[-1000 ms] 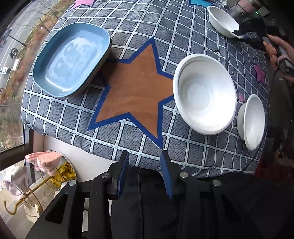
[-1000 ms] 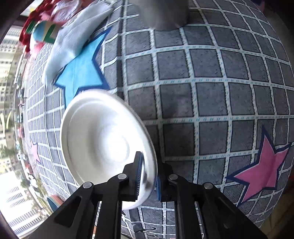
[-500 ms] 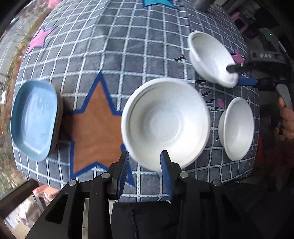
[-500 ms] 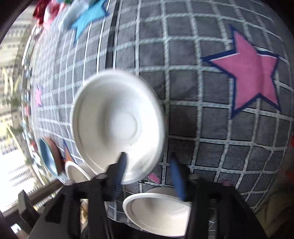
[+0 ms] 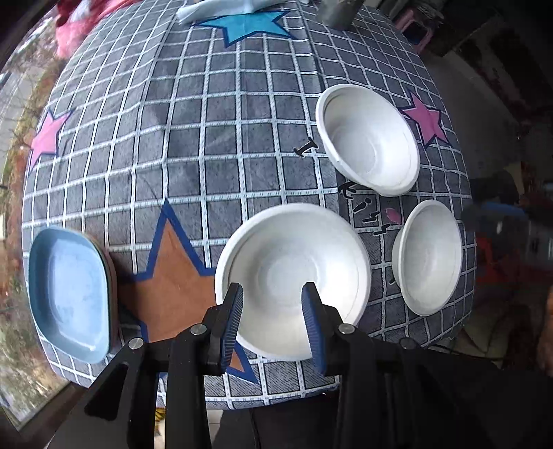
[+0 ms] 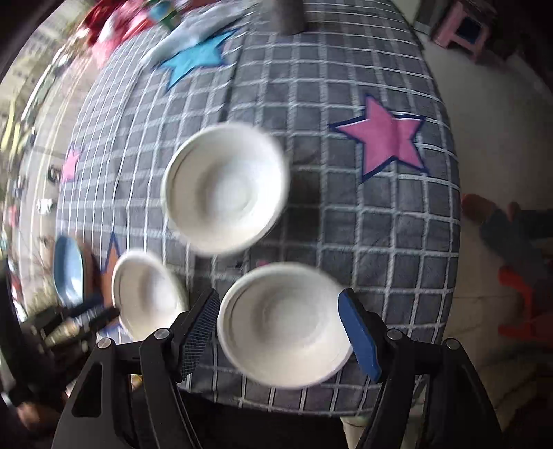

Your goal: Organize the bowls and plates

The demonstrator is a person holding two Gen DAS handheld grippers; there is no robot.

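Table covered by a grey checked tablecloth (image 5: 221, 145) with sewn-on stars: brown star (image 5: 172, 276) near the front edge, blue star (image 5: 247, 26) toward the far edge, pink stars at the left and right edges. 3 white bowls sit upright on the cloth toward the front-right corner, apart from one another: large bowl (image 5: 293, 276) at the front edge beside the brown star, far bowl (image 5: 369, 138) behind it next to the right pink star (image 5: 427, 121), small bowl (image 5: 430, 257) at the right edge. Blue plate (image 5: 67, 293) lies at the front-left corner on top of a darker plate, only a sliver of its rim visible. Left gripper (image 5: 273, 312) hangs over the large bowl's near rim, fingers parted, nothing between them. Right gripper (image 6: 280, 333) spread wide above the small bowl (image 6: 281, 324), pads clear of its rim. Grey cylinder (image 5: 338, 13) at the far edge cut off by the frame; pale folded cloth (image 5: 221, 8) beside it. Pink stool (image 6: 465, 26) on the floor beyond the table. Right wrist view motion-blurred; clutter past the far-left corner unreadable.
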